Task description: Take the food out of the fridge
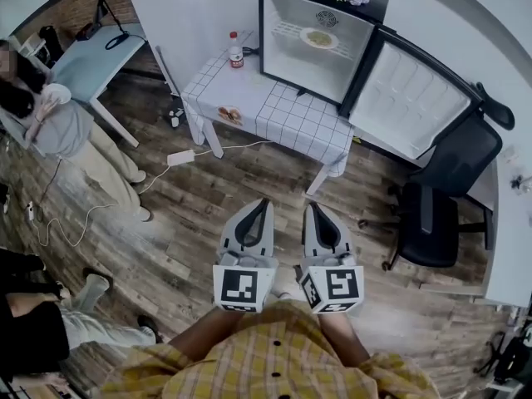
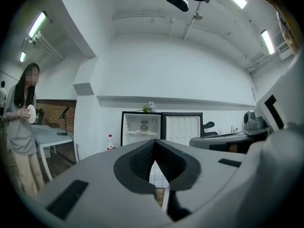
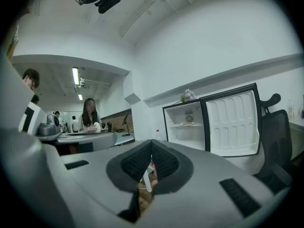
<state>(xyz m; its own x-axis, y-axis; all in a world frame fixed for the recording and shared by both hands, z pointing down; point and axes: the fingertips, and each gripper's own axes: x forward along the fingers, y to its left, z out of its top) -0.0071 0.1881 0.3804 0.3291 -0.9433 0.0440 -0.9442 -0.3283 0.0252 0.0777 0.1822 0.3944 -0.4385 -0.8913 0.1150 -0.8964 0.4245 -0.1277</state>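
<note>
A small black fridge (image 1: 318,48) stands open on the floor across the room, its door (image 1: 416,98) swung out to the right. On its upper shelf lies a plate of food (image 1: 318,37), also in the left gripper view as the plate (image 2: 143,132) and in the right gripper view as the plate (image 3: 187,124). My left gripper (image 1: 263,204) and right gripper (image 1: 312,208) are held side by side over the wooden floor, well short of the fridge and pointing level towards it. Both are shut with nothing between the pads. The left gripper (image 2: 155,144) and right gripper (image 3: 151,148) show touching tips.
A low table with a checked cloth (image 1: 283,115) stands in front of the fridge, with a red-capped bottle (image 1: 236,50) and a small plate (image 1: 230,115) on it. A black office chair (image 1: 440,214) is at the right. A person (image 1: 66,131) stands at the left; a power strip (image 1: 180,157) lies on the floor.
</note>
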